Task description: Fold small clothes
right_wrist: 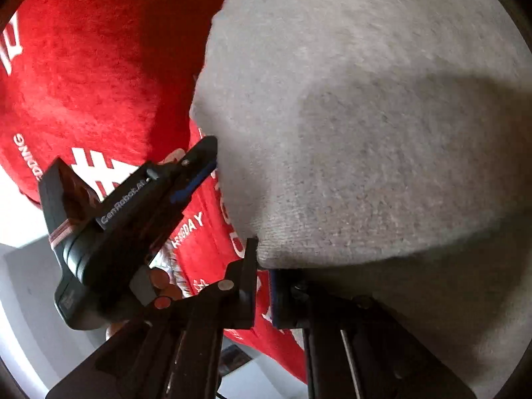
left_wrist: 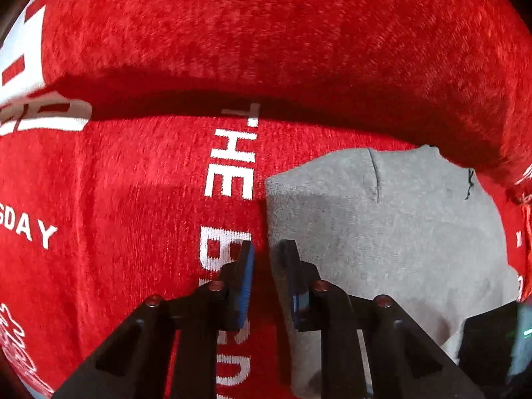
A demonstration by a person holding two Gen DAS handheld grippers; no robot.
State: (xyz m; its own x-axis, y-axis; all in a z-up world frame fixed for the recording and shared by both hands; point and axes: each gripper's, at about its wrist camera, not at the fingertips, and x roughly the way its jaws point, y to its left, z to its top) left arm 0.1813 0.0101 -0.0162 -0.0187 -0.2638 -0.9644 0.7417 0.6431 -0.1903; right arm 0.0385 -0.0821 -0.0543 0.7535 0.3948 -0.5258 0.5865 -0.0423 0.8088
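A grey knitted garment [right_wrist: 382, 133] lies over a red blanket with white lettering [left_wrist: 139, 199]. In the left wrist view the grey garment [left_wrist: 382, 226] fills the lower right, and my left gripper [left_wrist: 266, 249] is shut on its left edge, where grey meets red. In the right wrist view my right gripper [right_wrist: 264, 259] is shut on the garment's lower edge, which folds over the right finger. The left gripper [right_wrist: 212, 163] also shows there, pinching the same grey edge further up. The garment's far parts are out of frame.
The red blanket [right_wrist: 93, 66] rises in a thick fold [left_wrist: 266, 33] behind the garment. A white surface [right_wrist: 23, 266] shows past the blanket's edge at the lower left of the right wrist view.
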